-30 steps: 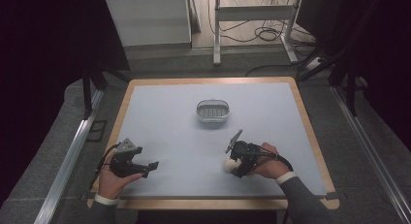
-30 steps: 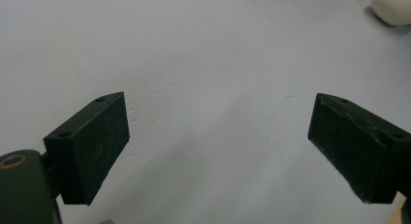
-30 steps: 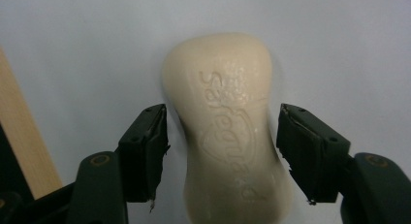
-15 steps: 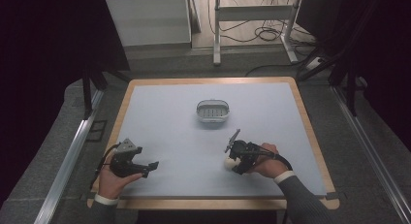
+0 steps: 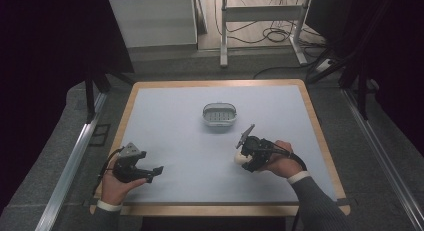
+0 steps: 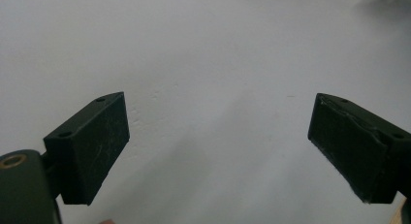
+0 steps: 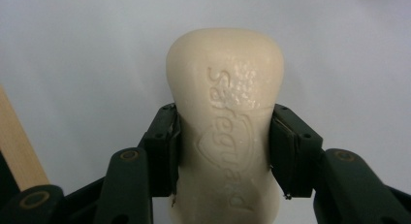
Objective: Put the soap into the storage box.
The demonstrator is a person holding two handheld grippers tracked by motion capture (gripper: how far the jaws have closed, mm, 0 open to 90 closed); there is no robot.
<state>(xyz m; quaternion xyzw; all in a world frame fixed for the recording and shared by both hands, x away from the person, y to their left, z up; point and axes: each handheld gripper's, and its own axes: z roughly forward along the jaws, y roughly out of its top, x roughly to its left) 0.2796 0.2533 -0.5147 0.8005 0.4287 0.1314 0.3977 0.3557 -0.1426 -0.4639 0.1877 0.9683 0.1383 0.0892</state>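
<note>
A cream bar of soap with raised lettering sits between the pads of my right gripper, which is shut on its sides. In the high view that gripper hovers just above the table at the front right, the pale soap at its tip. My left gripper rests at the front left with its jaws wide apart. In the left gripper view its fingers frame bare table with nothing between them. A small grey soap dish stands at the table's middle, apart from both grippers.
The pale blue table top has a wooden rim. Beyond the far edge stand a white cabinet and a metal frame with cables on the floor. A rail runs along the left side.
The right gripper's jaws closed on the soap and the hand lifted it slightly off the table. The left hand kept still.
</note>
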